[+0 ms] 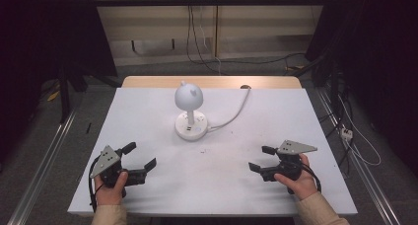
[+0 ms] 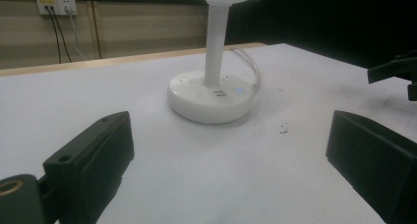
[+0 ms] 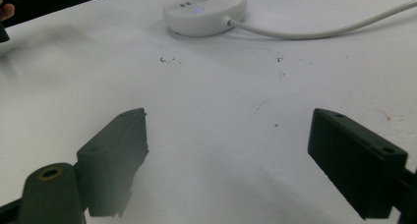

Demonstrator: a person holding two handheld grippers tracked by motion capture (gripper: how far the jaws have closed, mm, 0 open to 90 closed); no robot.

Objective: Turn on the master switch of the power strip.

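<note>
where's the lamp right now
In the high view the lamp stands at the table's far middle, ahead of and between the two grippers, its cable trailing off to the far right.

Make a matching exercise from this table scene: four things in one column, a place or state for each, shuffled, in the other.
1 desk lamp
2 lamp cord
3 left gripper
4 right gripper

A open, near right of table
B stands mid-table, toward the far edge
C open, near left of table
D runs from the lamp base to the far edge

Pairs: 1-B, 2-D, 3-C, 4-A
</note>
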